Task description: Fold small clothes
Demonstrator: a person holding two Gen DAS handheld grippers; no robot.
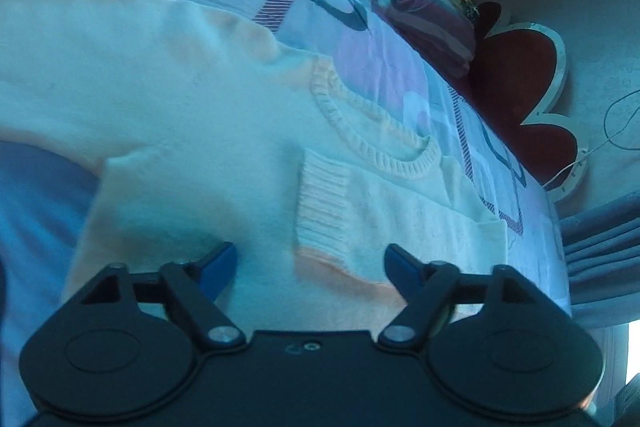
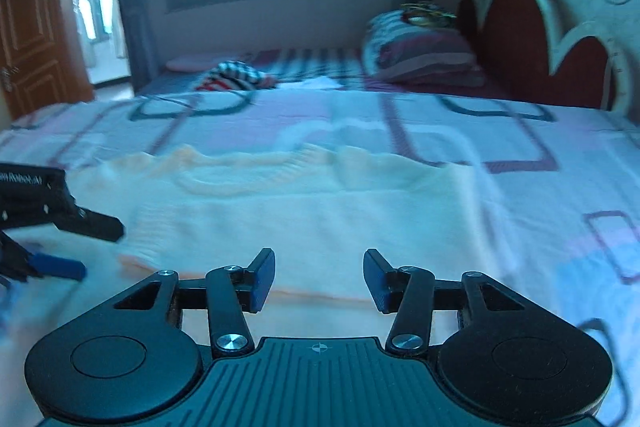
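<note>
Patterned bedsheet (image 2: 400, 115) holds a cream sweater (image 1: 180, 99), one sleeve (image 1: 400, 211) folded across. Left gripper (image 1: 310, 259) and right gripper (image 2: 319, 279) hover, jaws apart, empty. Likely next: fold the other sleeve.

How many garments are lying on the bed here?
2. The cream sweater lies spread on the sheet just ahead of both grippers; a striped garment sits bunched at the far side of the bed, left of the pillow. Others may be out of view.

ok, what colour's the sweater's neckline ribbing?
Cream, same as the sweater; neckline ribbing shows best in left wrist view.
</note>
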